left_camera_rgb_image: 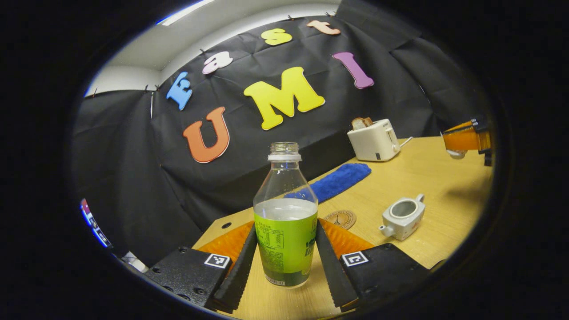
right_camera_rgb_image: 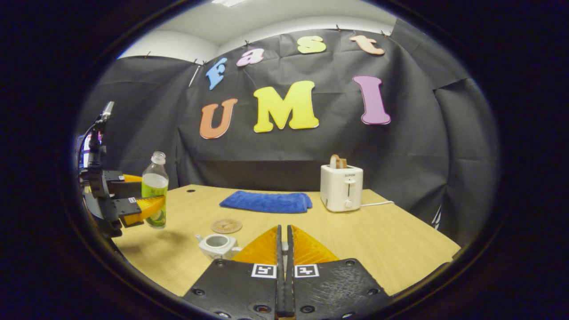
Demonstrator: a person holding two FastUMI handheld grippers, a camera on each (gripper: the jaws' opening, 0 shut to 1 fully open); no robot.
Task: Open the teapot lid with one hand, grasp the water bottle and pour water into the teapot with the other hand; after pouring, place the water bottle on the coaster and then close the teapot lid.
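The clear water bottle (left_camera_rgb_image: 286, 235) with a green label is uncapped, about half full and upright. My left gripper (left_camera_rgb_image: 286, 226) is shut on its labelled body, one finger pressing each side. From the right gripper view the bottle (right_camera_rgb_image: 154, 195) and left gripper (right_camera_rgb_image: 142, 198) are at the table's left edge. The white teapot (left_camera_rgb_image: 402, 215) (right_camera_rgb_image: 217, 243) sits lidless with its mouth open. My right gripper (right_camera_rgb_image: 283, 227) is shut, held above the table right of the teapot. In the left gripper view it (left_camera_rgb_image: 462, 140) hangs high at far right, a small pale lid (left_camera_rgb_image: 455, 154) at its tips.
A round brown coaster (left_camera_rgb_image: 340, 218) (right_camera_rgb_image: 226, 226) lies between bottle and teapot. Behind it lies a folded blue cloth (left_camera_rgb_image: 333, 182) (right_camera_rgb_image: 266, 201). A white toaster (left_camera_rgb_image: 373, 140) (right_camera_rgb_image: 341, 187) with bread stands at the back of the wooden table (left_camera_rgb_image: 444, 178).
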